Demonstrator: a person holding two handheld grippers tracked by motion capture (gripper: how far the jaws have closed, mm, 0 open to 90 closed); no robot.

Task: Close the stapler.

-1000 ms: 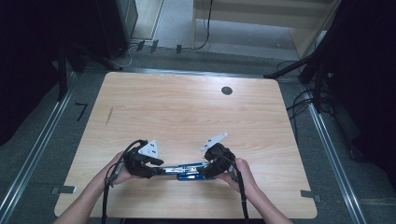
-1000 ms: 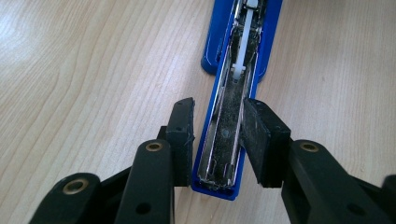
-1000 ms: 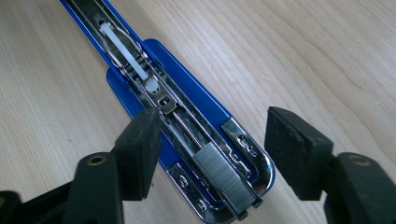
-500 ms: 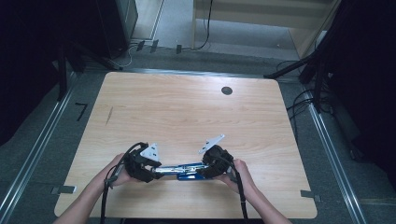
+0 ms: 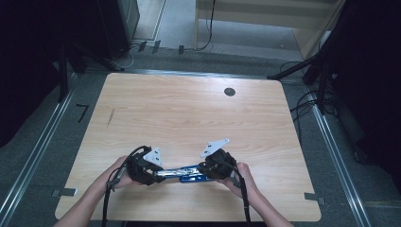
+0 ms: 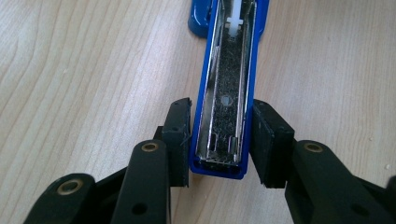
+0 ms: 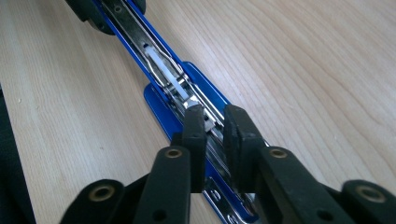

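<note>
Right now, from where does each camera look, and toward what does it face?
High view: above the table's near edge, facing forward and down on the light wooden table; forearms and both claws show.
Left gripper view: on the left claw, along the opened blue metal stapler.
Right gripper view: on the right claw, over its staple channel.
All views share the stapler.

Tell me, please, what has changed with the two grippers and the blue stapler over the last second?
The right gripper has just been closing its jaws and now pinches the metal staple rail of the opened blue stapler. The left gripper clamps the end of the stapler's blue arm as before. The stapler and both hands have stayed put near the table's front edge.
</note>
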